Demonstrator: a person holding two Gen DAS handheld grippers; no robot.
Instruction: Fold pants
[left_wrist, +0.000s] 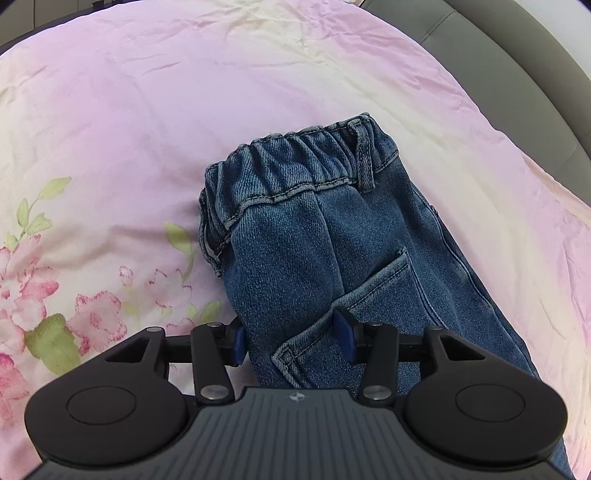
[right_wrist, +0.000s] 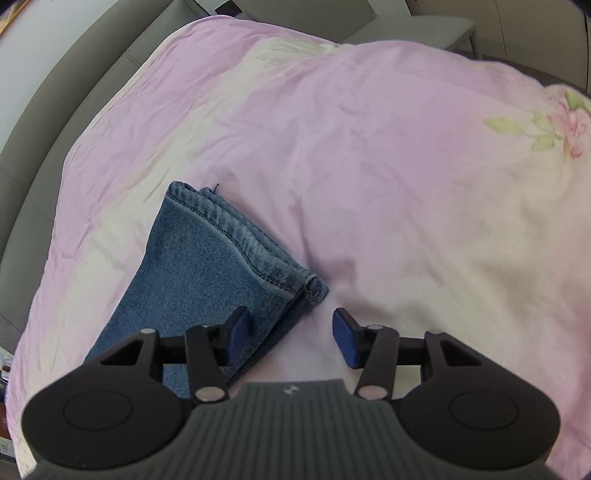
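Observation:
Blue denim pants (left_wrist: 325, 240) lie on the pink floral bedspread (left_wrist: 147, 110), folded lengthwise so one leg lies over the other. The elastic waistband (left_wrist: 295, 162) points away in the left wrist view, a back pocket (left_wrist: 354, 306) faces up. My left gripper (left_wrist: 291, 338) is open, its jaws straddling the pants' seat just above the fabric. In the right wrist view the stacked leg hems (right_wrist: 240, 240) lie on the bedspread. My right gripper (right_wrist: 291, 338) is open over the hems' near corner; the left pad (right_wrist: 238, 332) is over denim, the right pad (right_wrist: 345, 341) over the bedspread.
A grey padded bed frame (left_wrist: 517, 81) borders the bedspread at the right in the left wrist view and at the left (right_wrist: 55, 110) in the right wrist view. Pink flowers with green leaves (left_wrist: 55, 314) are printed on the bedspread.

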